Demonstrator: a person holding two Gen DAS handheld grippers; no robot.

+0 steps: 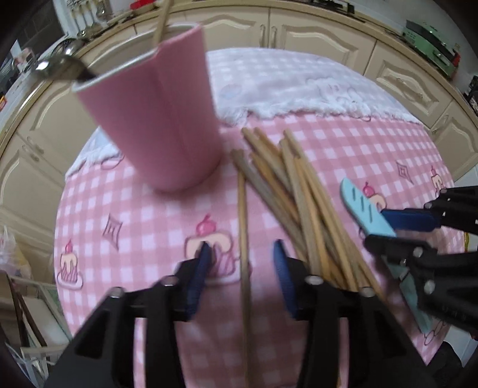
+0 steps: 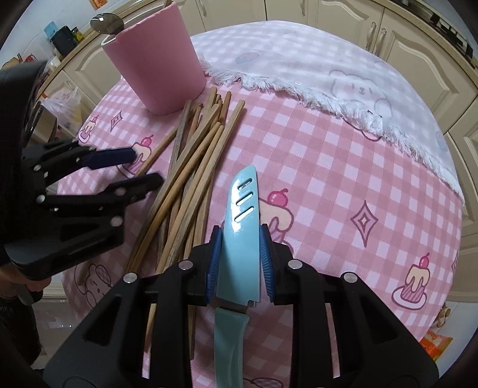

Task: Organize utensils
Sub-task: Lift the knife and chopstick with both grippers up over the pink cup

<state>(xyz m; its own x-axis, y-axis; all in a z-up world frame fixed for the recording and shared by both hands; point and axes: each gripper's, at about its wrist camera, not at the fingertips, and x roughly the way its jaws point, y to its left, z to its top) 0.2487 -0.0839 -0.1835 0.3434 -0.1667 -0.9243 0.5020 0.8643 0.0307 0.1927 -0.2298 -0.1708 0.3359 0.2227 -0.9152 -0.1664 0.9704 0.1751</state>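
Both wrist cameras looked forward and down, close over the pink checked cloth-covered worktop [image 1: 125,226]. Each view shared the tall pink cup [image 1: 155,113] [image 2: 155,62] and loose wooden chopsticks [image 1: 298,191] [image 2: 191,155].

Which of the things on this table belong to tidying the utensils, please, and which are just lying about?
Part of the job:
- pink cup, with a spoon already in it
- chopsticks loose on the tablecloth
- blue knife, held in the right tool
- single chopstick between the open left tool's fingers

Just lying about:
- white towel
- tablecloth
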